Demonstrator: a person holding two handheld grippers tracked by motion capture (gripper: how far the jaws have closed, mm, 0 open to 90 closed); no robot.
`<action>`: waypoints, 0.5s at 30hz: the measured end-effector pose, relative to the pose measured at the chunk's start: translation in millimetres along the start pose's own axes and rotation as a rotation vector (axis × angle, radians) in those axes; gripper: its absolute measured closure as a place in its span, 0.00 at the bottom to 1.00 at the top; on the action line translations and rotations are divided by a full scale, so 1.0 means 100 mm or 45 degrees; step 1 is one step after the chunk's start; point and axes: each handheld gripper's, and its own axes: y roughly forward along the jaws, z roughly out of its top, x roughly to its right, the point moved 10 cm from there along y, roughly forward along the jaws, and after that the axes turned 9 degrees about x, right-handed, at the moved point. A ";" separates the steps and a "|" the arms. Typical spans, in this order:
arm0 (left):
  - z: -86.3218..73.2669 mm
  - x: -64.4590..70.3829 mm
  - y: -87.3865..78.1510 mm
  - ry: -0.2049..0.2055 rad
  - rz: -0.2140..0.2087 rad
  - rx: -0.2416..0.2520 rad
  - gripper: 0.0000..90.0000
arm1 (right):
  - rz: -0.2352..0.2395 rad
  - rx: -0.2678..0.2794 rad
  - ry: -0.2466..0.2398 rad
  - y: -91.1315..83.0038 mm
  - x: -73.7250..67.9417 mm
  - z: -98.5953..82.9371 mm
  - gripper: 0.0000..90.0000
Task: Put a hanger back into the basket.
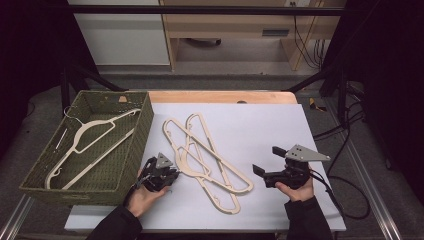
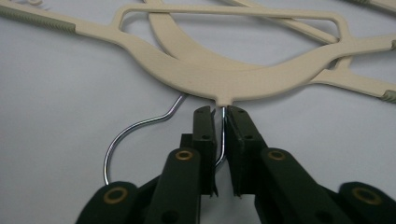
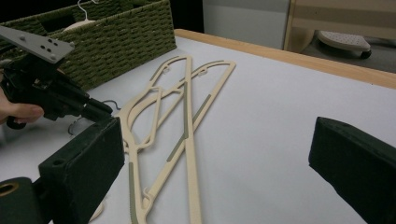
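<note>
Cream hangers [image 1: 207,152] overlapped beside wicker basket [image 1: 131,150]; left tongs [image 2: 220,116] pinching hook [image 2: 223,135], right tongs [image 3: 215,163] wide.

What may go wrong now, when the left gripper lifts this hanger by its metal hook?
1. The left gripper pinches only the thin wire hook of the top hanger; the hanger might swing or slip out.
2. That hanger overlaps a second hanger, so lifting may drag it along.
3. The right gripper is open and apart, so nothing steadies the pile.
</note>
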 end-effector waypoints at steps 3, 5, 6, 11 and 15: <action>0.00 0.00 0.00 0.002 -0.003 -0.010 0.98 | 0.006 -0.010 -0.004 0.01 0.00 -0.02 0.04; 0.00 0.01 0.00 -0.006 -0.003 -0.018 0.98 | 0.005 -0.012 0.001 0.02 -0.01 -0.02 0.04; 0.00 0.01 0.00 -0.012 -0.004 -0.015 0.98 | 0.009 -0.011 -0.005 0.03 -0.02 -0.02 0.04; 0.03 0.05 -0.05 -0.009 -0.038 -0.001 0.98 | 0.022 -0.023 -0.010 0.06 -0.05 -0.04 0.05; 0.09 0.07 -0.14 -0.022 -0.047 0.015 0.98 | 0.038 -0.033 -0.013 0.11 -0.10 -0.06 0.05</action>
